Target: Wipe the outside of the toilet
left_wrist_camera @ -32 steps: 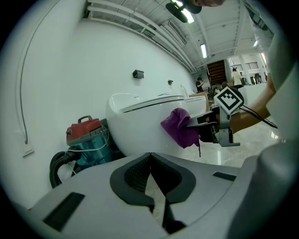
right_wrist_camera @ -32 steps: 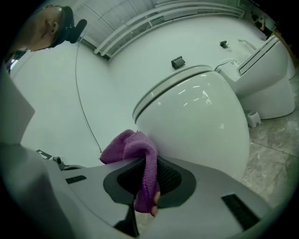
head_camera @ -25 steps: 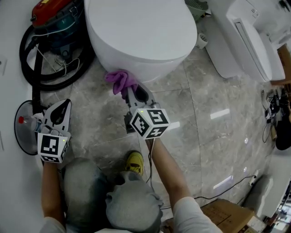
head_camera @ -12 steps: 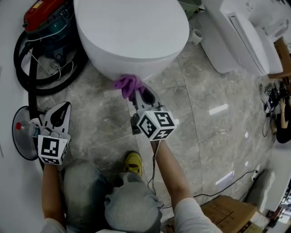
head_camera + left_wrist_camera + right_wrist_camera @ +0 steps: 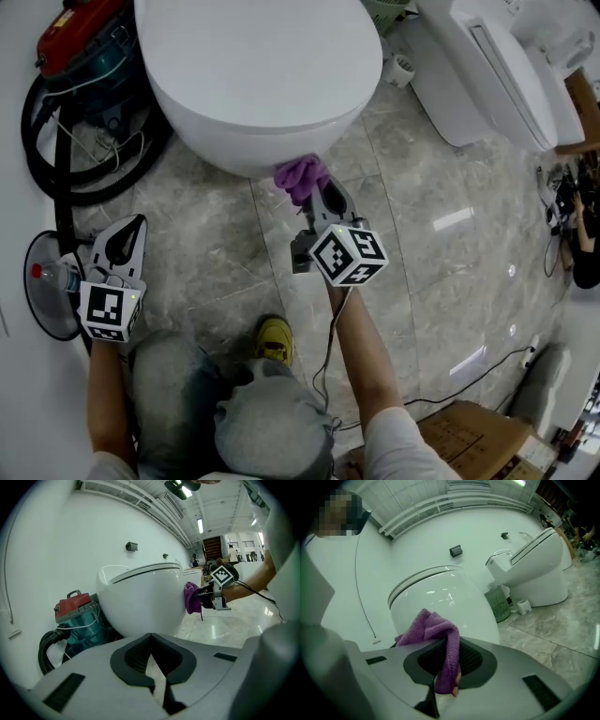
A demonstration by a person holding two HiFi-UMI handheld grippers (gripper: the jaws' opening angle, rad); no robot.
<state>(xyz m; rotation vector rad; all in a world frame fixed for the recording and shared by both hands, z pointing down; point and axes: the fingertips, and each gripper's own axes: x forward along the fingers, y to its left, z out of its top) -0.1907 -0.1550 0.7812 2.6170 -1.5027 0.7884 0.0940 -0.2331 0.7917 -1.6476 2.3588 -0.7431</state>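
The white toilet (image 5: 253, 75) fills the top of the head view. My right gripper (image 5: 317, 195) is shut on a purple cloth (image 5: 301, 175) and presses it against the lower front of the bowl, right of its middle. In the right gripper view the purple cloth (image 5: 438, 637) hangs between the jaws with the toilet (image 5: 440, 595) just behind it. My left gripper (image 5: 126, 232) is held low at the left, away from the toilet, shut with nothing in it. From the left gripper (image 5: 151, 638) view I see the toilet (image 5: 136, 602), the cloth (image 5: 191, 598) and the right gripper (image 5: 213, 595).
A red and teal vacuum cleaner (image 5: 80, 52) with a black hose stands left of the toilet. A dark round disc (image 5: 47, 300) lies by my left gripper. A second toilet (image 5: 497, 75), a small bin (image 5: 499, 603), a paper roll (image 5: 400, 67) and a cardboard box (image 5: 469, 441) are to the right.
My right gripper has slid the purple cloth rightward along the front of the bowl. The left gripper has stayed in place.
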